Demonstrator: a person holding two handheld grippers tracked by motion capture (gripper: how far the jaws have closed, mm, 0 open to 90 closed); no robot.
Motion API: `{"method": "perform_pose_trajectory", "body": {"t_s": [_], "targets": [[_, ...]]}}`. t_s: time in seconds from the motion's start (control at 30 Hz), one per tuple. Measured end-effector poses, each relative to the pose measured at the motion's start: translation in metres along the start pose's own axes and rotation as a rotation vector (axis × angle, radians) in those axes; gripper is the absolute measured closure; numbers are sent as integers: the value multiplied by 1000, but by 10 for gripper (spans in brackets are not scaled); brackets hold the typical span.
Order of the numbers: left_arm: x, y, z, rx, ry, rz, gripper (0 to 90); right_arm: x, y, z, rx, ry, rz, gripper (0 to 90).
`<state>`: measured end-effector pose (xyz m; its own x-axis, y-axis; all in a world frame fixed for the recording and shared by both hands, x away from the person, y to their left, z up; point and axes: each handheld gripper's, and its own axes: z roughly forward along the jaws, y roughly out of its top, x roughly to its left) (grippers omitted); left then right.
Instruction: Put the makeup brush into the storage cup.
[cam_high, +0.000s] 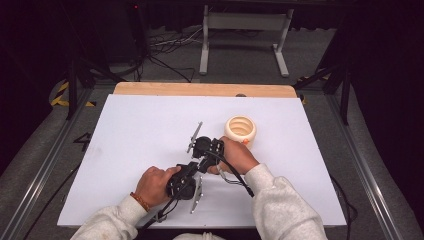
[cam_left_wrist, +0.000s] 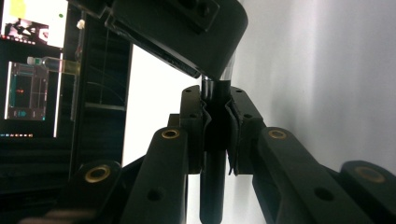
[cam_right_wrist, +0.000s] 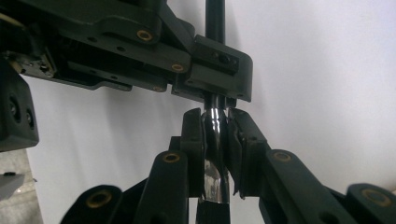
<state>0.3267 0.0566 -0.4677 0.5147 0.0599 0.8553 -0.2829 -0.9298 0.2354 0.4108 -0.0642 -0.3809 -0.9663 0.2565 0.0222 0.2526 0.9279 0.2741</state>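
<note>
Both grippers clamp one slim black pen: left gripper (cam_left_wrist: 217, 126) shut on its matte end, right gripper (cam_right_wrist: 215, 140) shut on the glossy end. Pen (cam_right_wrist: 215, 154) held off the table, just near-left of the cream cup (cam_high: 240, 131). Grip done; pulling apart or capping likely remains.

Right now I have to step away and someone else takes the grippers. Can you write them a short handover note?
Left gripper: shut on the dark rod, pads pressed on both its sides.
Right gripper: shut on the same rod, on its glossy part.
Both hands meet near the middle of the white table, each gripper clamping one end of the rod, which is held off the surface.
The cream ribbed cup stands upright just beyond the right hand, untouched.
Done: the rod is gripped at both ends.
Left: probably pulling or twisting the two parts apart or together; which one cannot be told.
</note>
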Motion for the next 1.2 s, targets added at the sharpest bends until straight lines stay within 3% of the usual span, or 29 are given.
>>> {"method": "perform_pose_trajectory", "body": {"t_s": [0.1, 0.23, 0.33, 0.37, 0.4, 0.43, 0.47, 0.57, 0.6, 0.67, 0.7, 0.73, 0.77, 0.93, 1.2], "targets": [[1, -3, 1, -4, -25, -24, 790, -2, -5, -7, -51, -5, 17, 702], [7, -10, 1, -35, -64, -99, 790, -6, -18, -24, -142, -32, 58, 617], [10, -17, 4, -80, -113, -203, 790, -5, -31, -37, -211, -96, 46, 560], [12, -19, 3, -55, -131, -208, 790, -5, -37, -41, -234, -126, 55, 548], [14, -20, 4, -68, -145, -239, 790, -4, -40, -43, -245, -148, 58, 529], [14, -22, 5, -92, -159, -293, 790, -3, -45, -46, -260, -174, 60, 497], [20, -25, 4, -76, -182, -294, 790, -1, -51, -50, -293, -198, 61, 480], [28, -34, 6, -148, -255, -447, 790, 5, -71, -60, -405, -266, 77, 438], [28, -34, 6, -148, -255, -447, 790, 5, -71, -60, -405, -266, 77, 438], [35, -41, 7, -188, -305, -543, 790, 11, -85, -64, -456, -300, 78, 423], [36, -43, 6, -193, -322, -576, 791, 15, -97, -65, -505, -325, 90, 404], [38, -45, 7, -220, -342, -608, 790, 17, -103, -65, -522, -324, 91, 393], [42, -51, 7, -253, -375, -674, 790, 18, -108, -65, -534, -332, 86, 376], [46, -62, 9, -329, -432, -800, 790, 27, -136, -63, -598, -381, 93, 364], [52, -73, 6, -386, -440, -882, 790, 36, -168, -54, -671, -435, 98, 328]]}}
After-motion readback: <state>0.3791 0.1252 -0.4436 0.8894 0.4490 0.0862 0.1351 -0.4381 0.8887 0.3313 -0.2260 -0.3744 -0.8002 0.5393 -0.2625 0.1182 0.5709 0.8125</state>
